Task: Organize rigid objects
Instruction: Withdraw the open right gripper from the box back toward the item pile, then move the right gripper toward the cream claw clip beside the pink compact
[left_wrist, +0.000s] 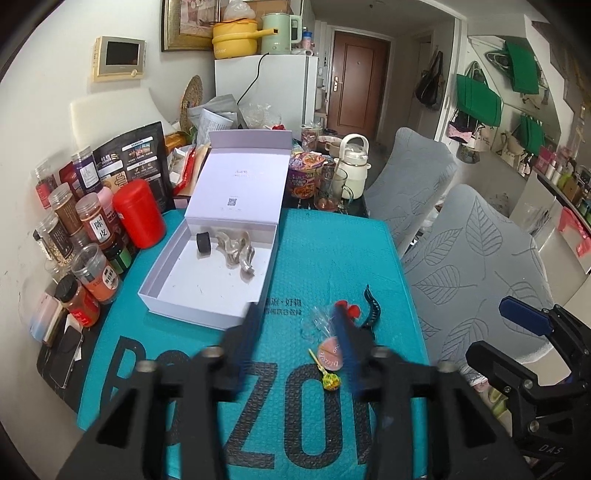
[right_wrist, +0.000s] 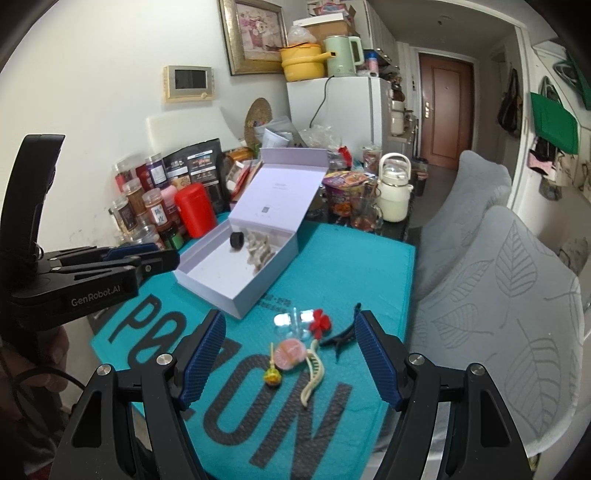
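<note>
Partly blurred, left gripper (left_wrist: 295, 328) spread, right gripper (right_wrist: 291, 354) spread, cream comb (right_wrist: 314, 373) between.

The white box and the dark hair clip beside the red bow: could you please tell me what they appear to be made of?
White box: probably rigid matte cardboard, given crisp folded edges and a hinged lid. Dark hair clip: likely glossy hard plastic, thin and curved; its sheen is faint.

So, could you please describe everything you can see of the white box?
The white box is a shallow, rigid-looking cardboard tray with a hinged lid standing open and leaning back, a small printed code on its inner face. It sits on the teal mat, near the red canister. Inside, by the hinge, lie a black cylinder and a pale crumpled item; most of the floor is bare.
</note>
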